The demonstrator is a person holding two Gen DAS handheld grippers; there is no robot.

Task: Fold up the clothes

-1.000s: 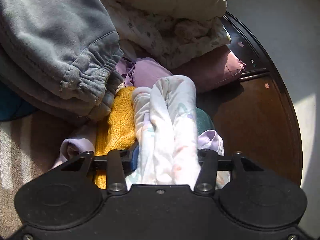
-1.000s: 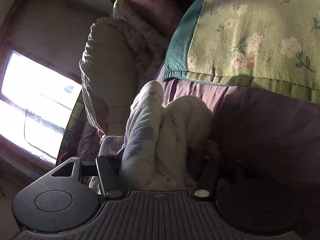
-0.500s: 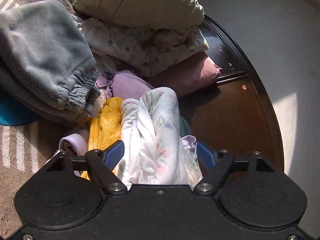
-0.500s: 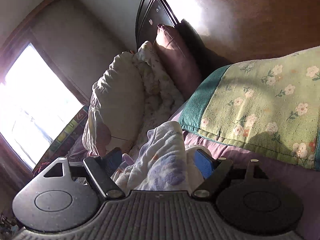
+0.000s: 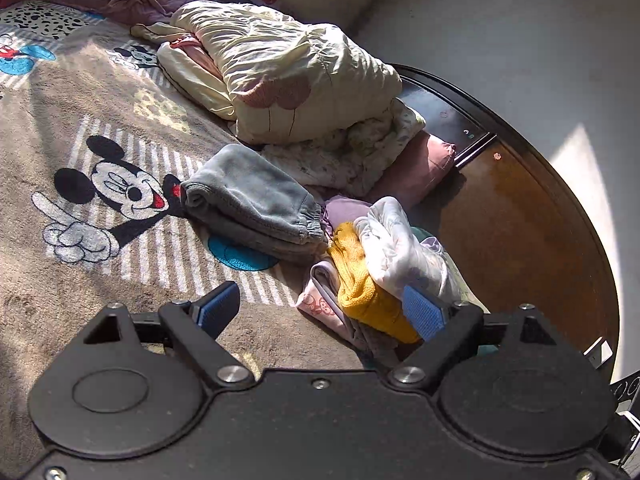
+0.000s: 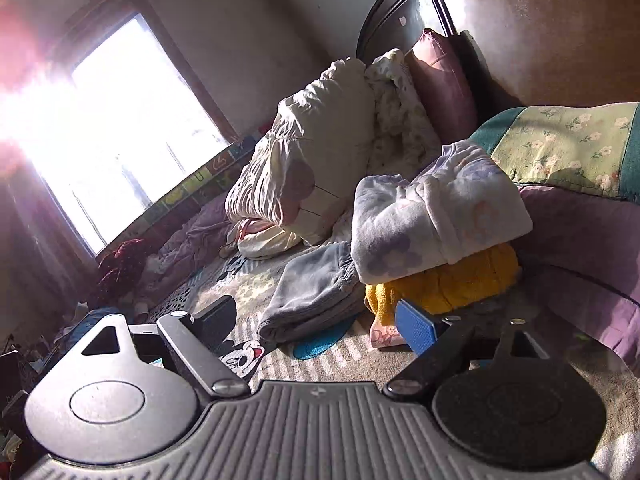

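The white floral garment [image 5: 400, 248] lay folded on top of the yellow knit [image 5: 356, 280], which made the small stack used here as the landmark. That stack sat on the cartoon-print bed cover [image 5: 100, 120], close against the dark wooden headboard [image 5: 520, 216]. A folded grey fleece garment [image 5: 252, 204] lay just beside the stack on the side away from the headboard, and a heap of cream bedding [image 5: 288, 76] rose beyond the stack.

The left gripper [image 5: 320, 308] had its jaws spread wide, having just been opening, with nothing between them; its blue pad [image 5: 422, 314] stood in front of the stack's near edge. The right gripper [image 6: 316, 320] was likewise spread wide after just opening, empty, hanging near the stack without touching it.

Judging by this, the placing step looked finished: the floral piece was released and rested on the pile. The next move would call for finding another unfolded garment, perhaps among the loose clothes [image 6: 132, 268] under the window [image 6: 120, 136], well apart from the stack, and carrying it to bare cover for spreading flat.
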